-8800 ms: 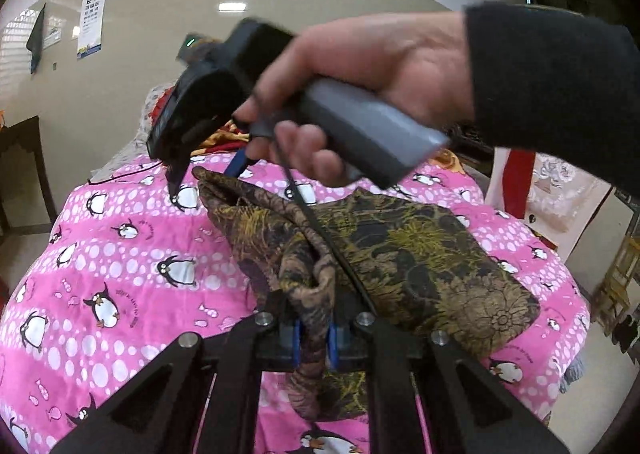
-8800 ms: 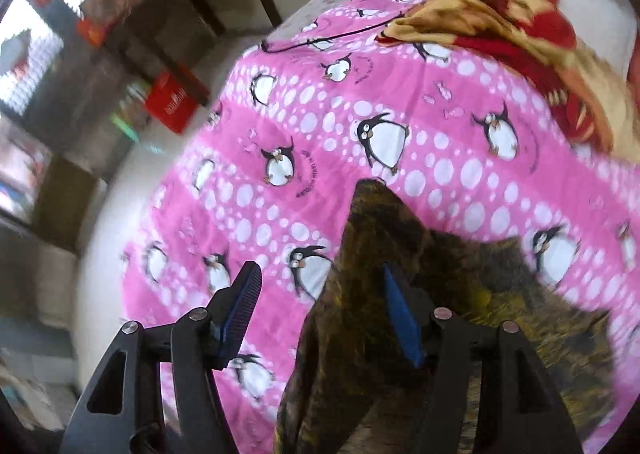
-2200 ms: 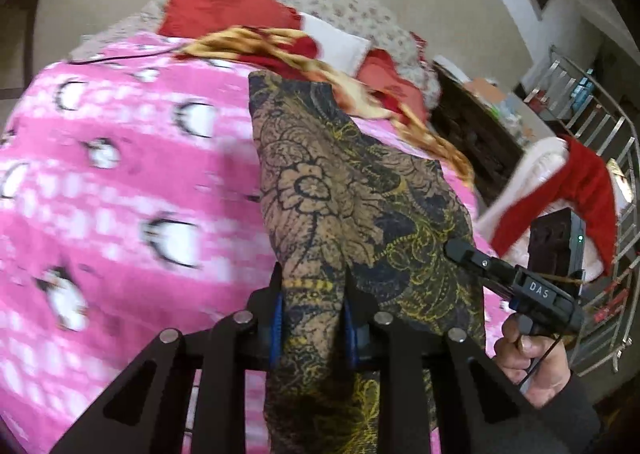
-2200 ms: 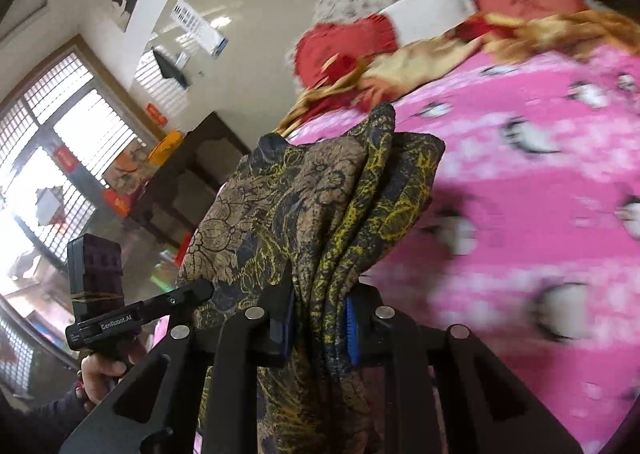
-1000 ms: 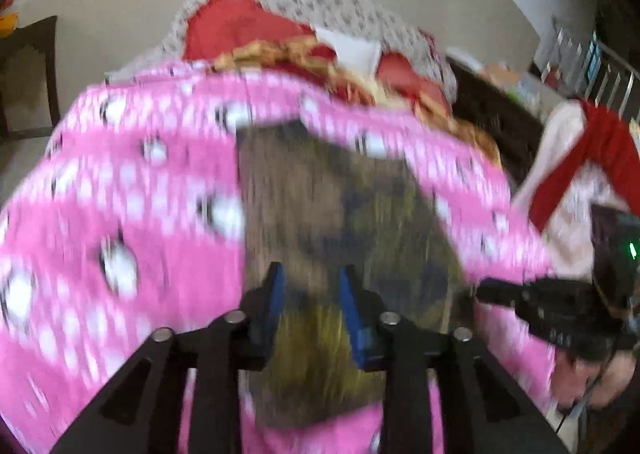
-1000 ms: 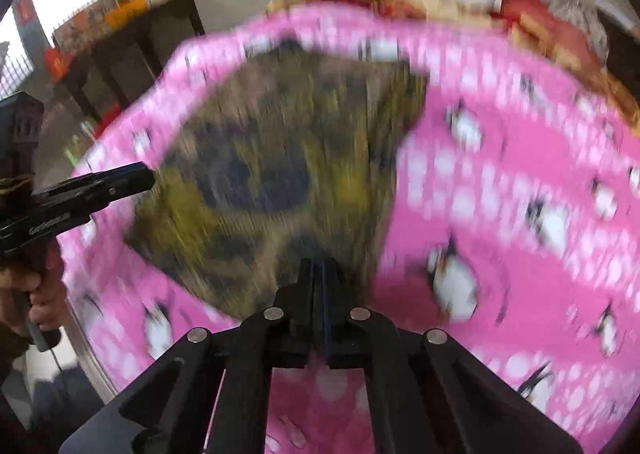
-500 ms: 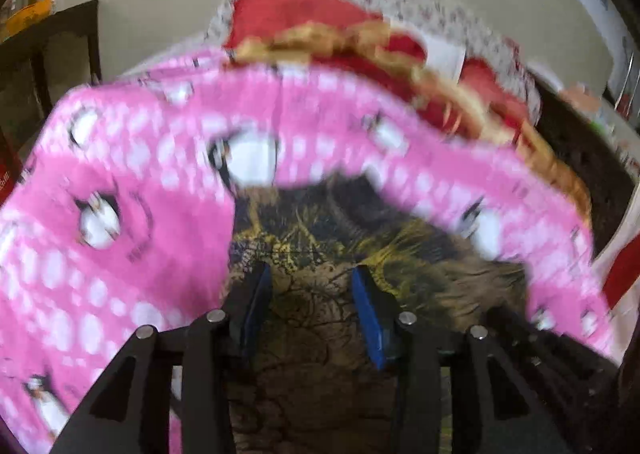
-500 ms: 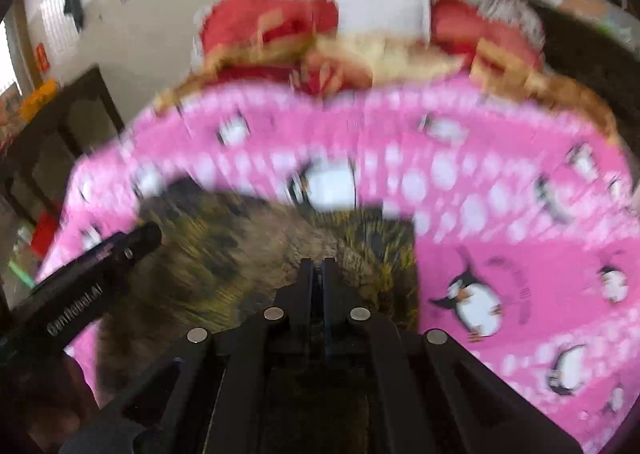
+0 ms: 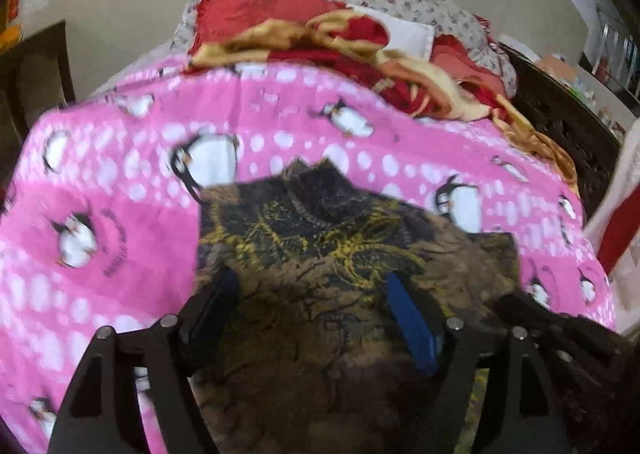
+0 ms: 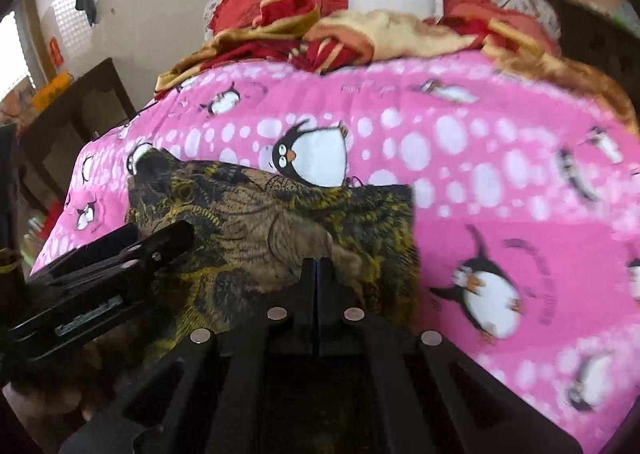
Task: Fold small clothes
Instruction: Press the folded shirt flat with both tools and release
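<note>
The dark, gold-patterned garment (image 9: 320,254) lies bunched on the pink penguin blanket (image 9: 120,214). We judge it light, limp and easily wrinkled, so it is best pinched at a corner or hem. Our left gripper (image 9: 312,294) is opening, pads clear of the cloth between them. Our right gripper (image 10: 316,274) is clenched; whether it pinches cloth we cannot tell.

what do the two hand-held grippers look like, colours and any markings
Both are matte black with triangular cut-out linkage arms and round silver pivot pins. The left hand-held gripper has bright blue finger pads; seen side-on, its body bears a small pale label. The right hand-held gripper shows a thin blue line between its fingers.
</note>
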